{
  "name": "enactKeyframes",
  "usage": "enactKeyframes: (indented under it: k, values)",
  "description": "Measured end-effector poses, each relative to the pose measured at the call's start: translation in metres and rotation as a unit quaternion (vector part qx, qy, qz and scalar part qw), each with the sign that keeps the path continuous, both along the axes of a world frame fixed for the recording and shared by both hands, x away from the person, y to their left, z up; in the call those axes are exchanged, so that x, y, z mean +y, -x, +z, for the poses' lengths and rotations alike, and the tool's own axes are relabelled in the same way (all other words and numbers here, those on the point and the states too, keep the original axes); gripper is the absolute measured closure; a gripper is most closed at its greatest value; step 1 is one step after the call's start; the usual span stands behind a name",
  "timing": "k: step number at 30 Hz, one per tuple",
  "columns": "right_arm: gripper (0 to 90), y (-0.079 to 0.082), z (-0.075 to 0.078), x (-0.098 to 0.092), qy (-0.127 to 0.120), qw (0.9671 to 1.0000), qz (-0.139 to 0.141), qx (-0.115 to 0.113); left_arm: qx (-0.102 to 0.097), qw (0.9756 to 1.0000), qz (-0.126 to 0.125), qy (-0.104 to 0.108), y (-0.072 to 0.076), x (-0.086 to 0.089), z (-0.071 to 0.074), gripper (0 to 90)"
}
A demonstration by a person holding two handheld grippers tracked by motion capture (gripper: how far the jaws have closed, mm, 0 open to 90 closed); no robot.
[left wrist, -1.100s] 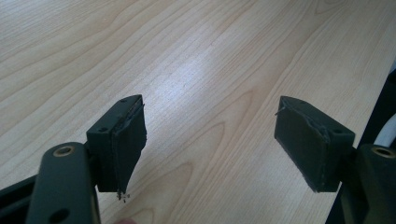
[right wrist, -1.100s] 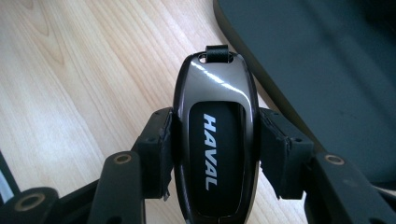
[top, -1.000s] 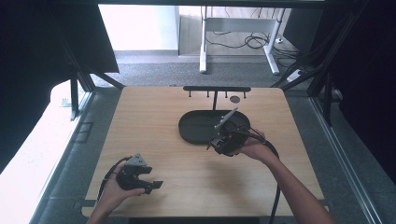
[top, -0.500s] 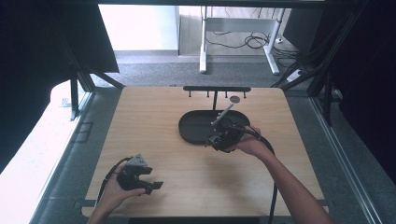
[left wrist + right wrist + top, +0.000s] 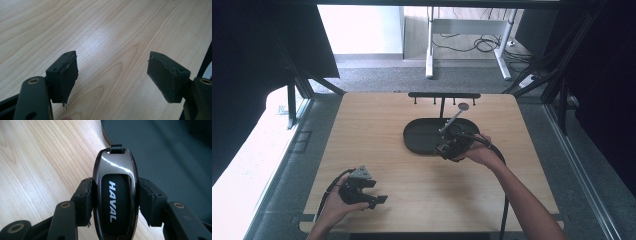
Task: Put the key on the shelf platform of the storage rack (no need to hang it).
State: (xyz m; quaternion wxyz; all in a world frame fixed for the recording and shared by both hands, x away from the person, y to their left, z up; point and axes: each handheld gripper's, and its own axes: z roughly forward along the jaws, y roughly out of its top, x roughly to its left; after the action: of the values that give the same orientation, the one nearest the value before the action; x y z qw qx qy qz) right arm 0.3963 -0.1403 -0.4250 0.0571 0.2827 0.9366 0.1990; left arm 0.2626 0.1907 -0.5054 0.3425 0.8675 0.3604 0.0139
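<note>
Squarely between right tongs: key fob.

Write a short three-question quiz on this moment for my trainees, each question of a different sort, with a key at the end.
1. True or false: the right gripper grips a key fob marked HAVAL by its two sides.
2. Multiple choice: the left gripper is (A) shut on a cable, (B) open over bare wood, (C) shut on the tray.
3. Short answer: in the high view, what dark oval thing on the wooden table does the right gripper sit at the edge of?

Key
1. True.
2. B: its jaws stand wide apart with nothing between them.
3. The black tray, which has a hook stand at its far side.
</note>
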Motion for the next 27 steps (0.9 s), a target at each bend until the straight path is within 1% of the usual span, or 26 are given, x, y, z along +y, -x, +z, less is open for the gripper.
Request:
enactKeyframes:
  k: [3, 5, 8, 10, 15, 21, 27]
  values:
    - [48.9, -0.002, -0.001, 0.0, 0.001, 1.0, 0.0, 0.001, 0.003, 1.0, -0.006, -0.006, -0.001, 0.0, -0.001, 25.0]
    - [48.9, -0.002, -0.002, 0.0, 0.001, 1.0, -0.001, 0.0, 0.006, 1.0, -0.006, -0.004, 0.0, -0.002, -0.002, 24.9]
    - [48.9, -0.003, -0.003, 0.002, 0.003, 1.0, 0.0, 0.001, 0.009, 0.9999, -0.009, -0.007, 0.0, -0.004, -0.004, 24.8]
    - [48.9, -0.003, -0.004, 0.003, 0.004, 1.0, 0.001, 0.0, 0.009, 0.9998, -0.016, -0.012, -0.001, -0.004, -0.004, 24.8]
    - [48.9, -0.006, -0.006, 0.004, 0.009, 1.0, 0.001, 0.001, 0.005, 0.9998, -0.013, -0.012, -0.001, -0.004, -0.004, 23.8]
    - [48.9, -0.008, -0.01, 0.003, 0.014, 0.9999, 0.0, 0.001, 0.009, 0.9999, -0.009, -0.008, 0.0, -0.005, -0.005, 23.9]
    - [48.9, -0.01, -0.013, 0.002, 0.017, 0.9999, 0.001, 0.001, 0.011, 0.9998, -0.015, -0.012, -0.001, -0.006, -0.007, 23.8]
